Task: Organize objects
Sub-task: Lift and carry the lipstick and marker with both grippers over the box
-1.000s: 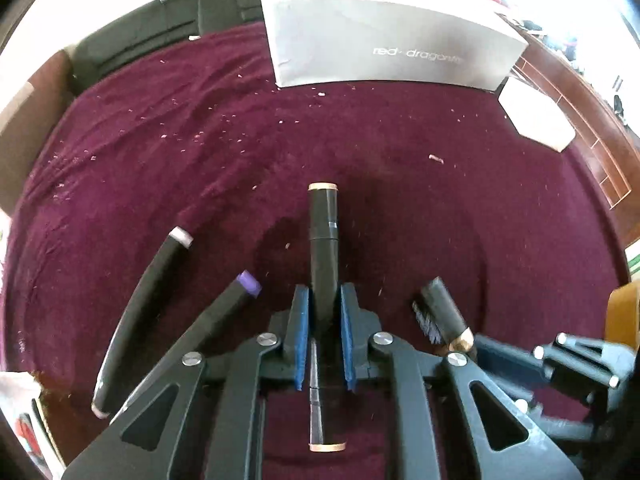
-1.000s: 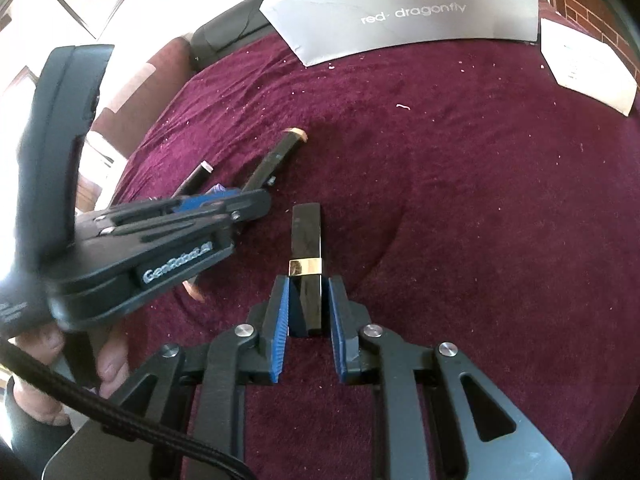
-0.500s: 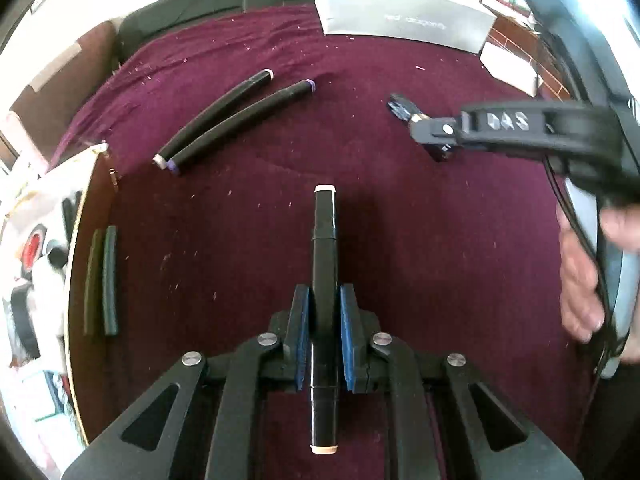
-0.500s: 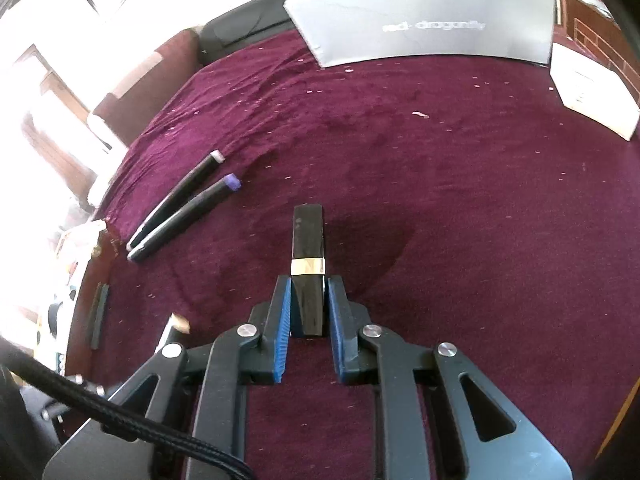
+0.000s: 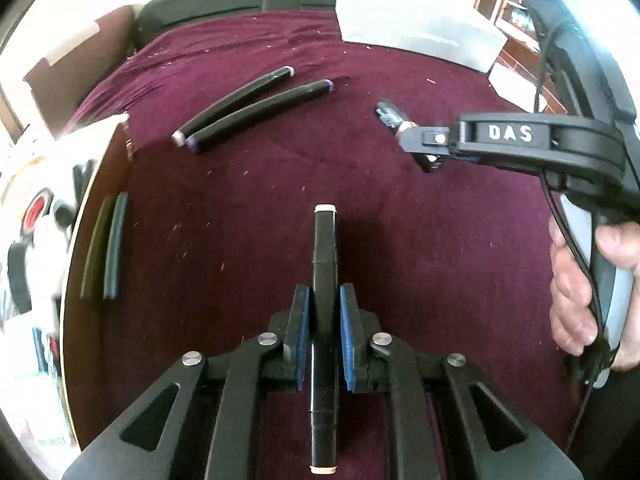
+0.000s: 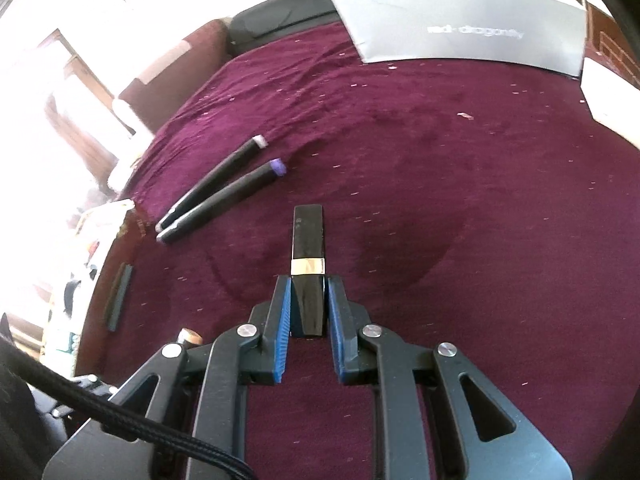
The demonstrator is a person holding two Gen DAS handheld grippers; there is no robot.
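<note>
In the left wrist view, the left claw [image 5: 324,316] is clenched on a black marker [image 5: 325,264] at mid-length, so the barrel runs along the claw axis with its pale cap pointing far, judged a balanced hold for laying it beside the two markers [image 5: 252,108] lying parallel at far left on the maroon cloth [image 5: 240,208]. In the right wrist view, the right claw [image 6: 306,306] grasps a black gold-banded tube [image 6: 307,256] by its near end; the tube projects far past the tips, above the cloth.
</note>
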